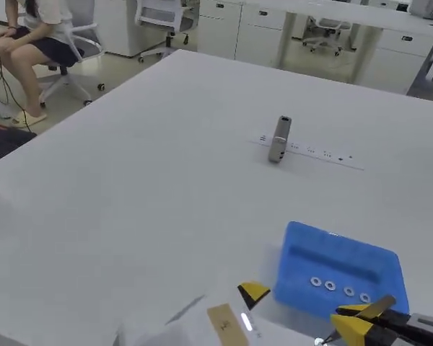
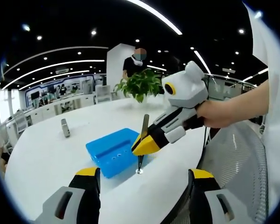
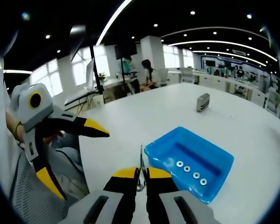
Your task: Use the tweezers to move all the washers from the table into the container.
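Bottom centre, right gripper is clamping tweezers; left gripper is gaping empty. Washer, likely light and slippery: pinch its rim.

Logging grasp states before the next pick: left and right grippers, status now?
Left gripper: open, holding nothing.
Right gripper: shut on the tweezers.

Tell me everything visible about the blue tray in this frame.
The tray is a shallow blue rectangle, plastic-looking, with a raised rim and a long groove across its floor. It lies flat and open on the white table, near the person's edge. Four washers lie in a row inside it. Nothing grips it; the tweezers stand tip-down on the table close beside its near edge.
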A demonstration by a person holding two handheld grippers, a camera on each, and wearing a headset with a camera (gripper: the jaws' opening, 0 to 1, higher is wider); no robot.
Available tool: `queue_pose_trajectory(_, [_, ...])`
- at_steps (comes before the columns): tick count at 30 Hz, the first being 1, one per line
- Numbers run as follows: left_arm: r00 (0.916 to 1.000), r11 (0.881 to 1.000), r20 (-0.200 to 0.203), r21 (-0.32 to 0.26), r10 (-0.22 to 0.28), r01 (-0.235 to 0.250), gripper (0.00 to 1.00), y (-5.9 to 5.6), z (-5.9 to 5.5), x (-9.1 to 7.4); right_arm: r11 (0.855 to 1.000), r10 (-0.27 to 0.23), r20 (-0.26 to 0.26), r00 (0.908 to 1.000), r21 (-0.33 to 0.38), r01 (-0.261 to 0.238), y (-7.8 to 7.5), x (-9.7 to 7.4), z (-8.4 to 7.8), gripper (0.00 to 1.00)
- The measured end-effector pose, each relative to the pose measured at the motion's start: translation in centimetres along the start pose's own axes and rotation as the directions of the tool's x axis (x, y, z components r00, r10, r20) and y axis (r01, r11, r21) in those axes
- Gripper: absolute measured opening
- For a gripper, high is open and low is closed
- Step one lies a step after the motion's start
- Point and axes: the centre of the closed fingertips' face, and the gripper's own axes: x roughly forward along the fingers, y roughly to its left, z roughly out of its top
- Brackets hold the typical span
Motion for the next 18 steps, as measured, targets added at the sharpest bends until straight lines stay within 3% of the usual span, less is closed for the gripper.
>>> queue_pose_trajectory(10, [0.9996, 1.0, 0.027, 0.001, 0.011, -0.011, 0.78, 0.1, 0.6, -0.2, 0.999, -0.054, 0.052, 0.9972, -0.005, 0.054, 0.1, -0.9, 1.6, 0.03])
queue_pose_trajectory(18, [0.9973, 0.999, 0.058, -0.009, 0.046, -0.046, 0.79, 0.7, 1.1, -0.5, 0.999, -0.04, 0.059, 0.9974, -0.015, 0.041, 0.3, -1.4, 2.0, 0.03])
